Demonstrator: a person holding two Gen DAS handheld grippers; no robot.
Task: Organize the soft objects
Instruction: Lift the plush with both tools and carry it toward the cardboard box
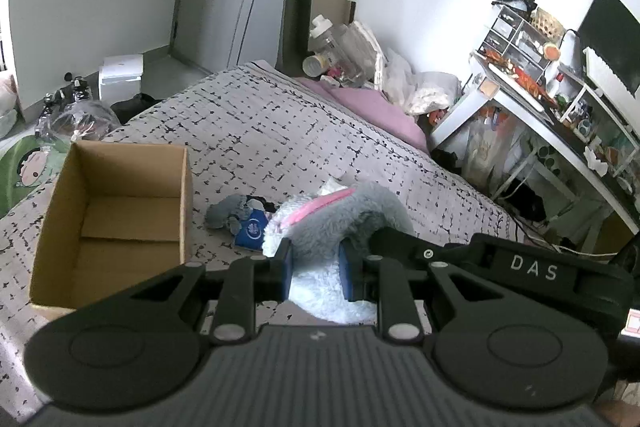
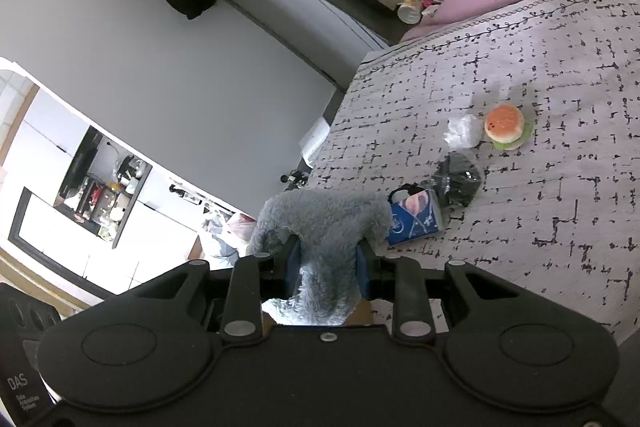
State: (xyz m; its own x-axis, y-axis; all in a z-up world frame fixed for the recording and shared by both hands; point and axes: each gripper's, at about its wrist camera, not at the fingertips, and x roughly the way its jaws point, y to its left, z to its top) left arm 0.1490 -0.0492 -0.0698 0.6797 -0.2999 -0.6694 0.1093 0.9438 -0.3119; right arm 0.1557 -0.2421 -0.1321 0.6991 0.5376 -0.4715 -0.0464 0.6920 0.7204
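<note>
Both grippers hold one grey fluffy plush toy with pink trim (image 1: 340, 215) above the bed. My left gripper (image 1: 316, 267) is shut on its lower grey part. My right gripper (image 2: 326, 263) is shut on another grey part of it (image 2: 324, 223). An open, empty cardboard box (image 1: 120, 211) stands on the bed to the left of the left gripper. A small grey plush (image 1: 226, 213) and a blue packet (image 1: 252, 231) lie between box and toy. A burger-shaped soft toy (image 2: 505, 126), a white crumpled piece (image 2: 462, 131) and a dark bundle (image 2: 458, 181) lie on the bedspread.
The bed (image 1: 280, 131) has a grey patterned spread and a pink pillow (image 1: 376, 111) at its head. A cluttered white desk (image 1: 540, 99) stands to the right. Bottles (image 1: 332, 47) and bags sit by the headboard. Bags lie on the floor at left.
</note>
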